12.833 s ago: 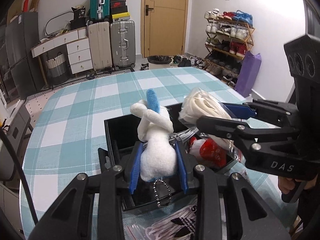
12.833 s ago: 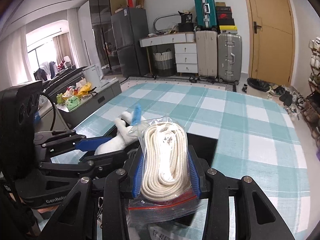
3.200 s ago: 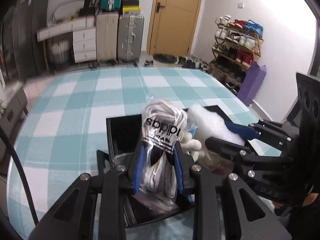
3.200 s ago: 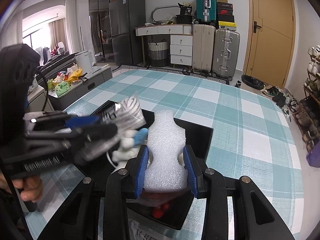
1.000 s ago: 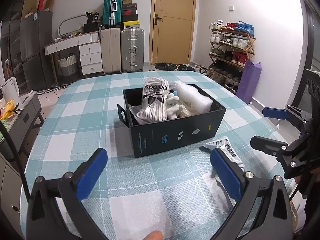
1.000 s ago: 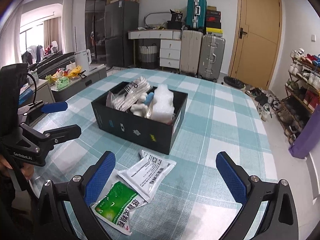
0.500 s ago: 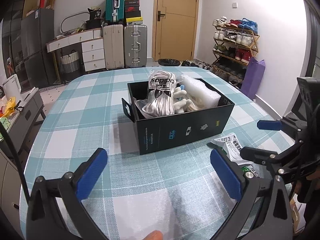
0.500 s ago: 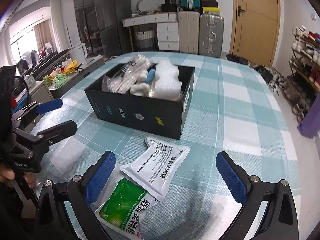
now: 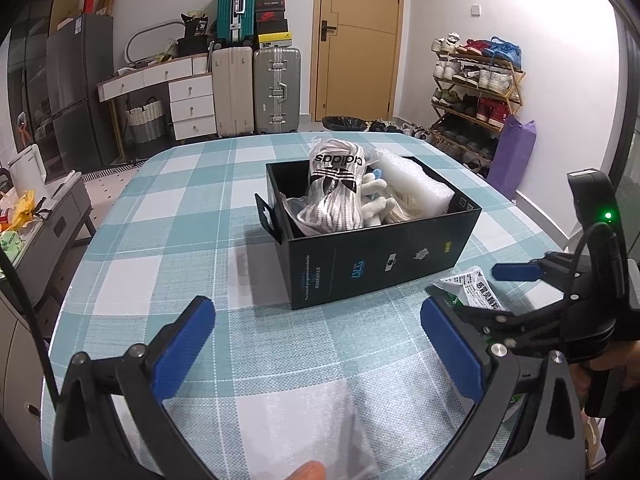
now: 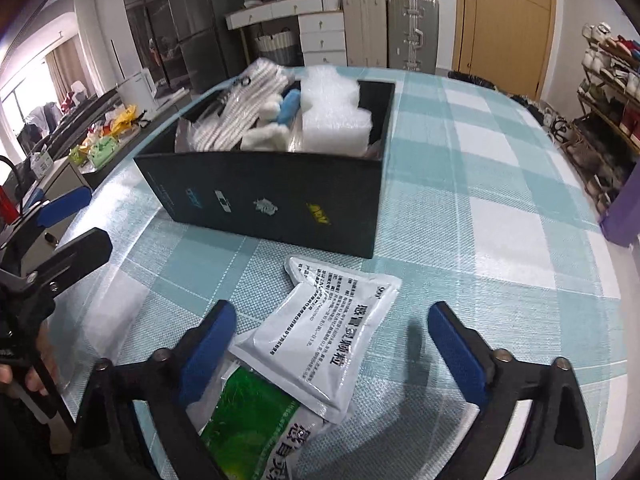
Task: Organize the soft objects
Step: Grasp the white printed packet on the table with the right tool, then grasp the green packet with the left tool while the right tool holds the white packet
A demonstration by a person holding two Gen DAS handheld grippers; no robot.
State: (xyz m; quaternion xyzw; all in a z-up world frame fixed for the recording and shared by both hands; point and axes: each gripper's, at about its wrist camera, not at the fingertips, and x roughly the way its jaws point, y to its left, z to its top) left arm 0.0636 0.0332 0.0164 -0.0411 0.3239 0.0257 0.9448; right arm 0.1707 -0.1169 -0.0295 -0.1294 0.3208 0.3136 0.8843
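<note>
**Right tool lowered over the loose packets**

Since a second earlier, the right tool (image 10: 332,344) had dropped closer to the desk (image 10: 500,200) and its jaws were closing, with a white packet (image 10: 324,336) lying between them, not yet pinched by the blue pads. A green packet (image 10: 256,432) lay partly under the white one, near the left pad. The left tool (image 9: 320,348) hung spread wide above a pale plastic sheet (image 9: 280,420) on the checked cloth, gripping nothing. A black box (image 9: 380,260) stood on the desk just beyond the packets, already holding a bagged bundle of white laces (image 9: 336,196), a white plush toy (image 10: 268,128) and a block of white foam (image 10: 332,116), all packed side by side.
</note>
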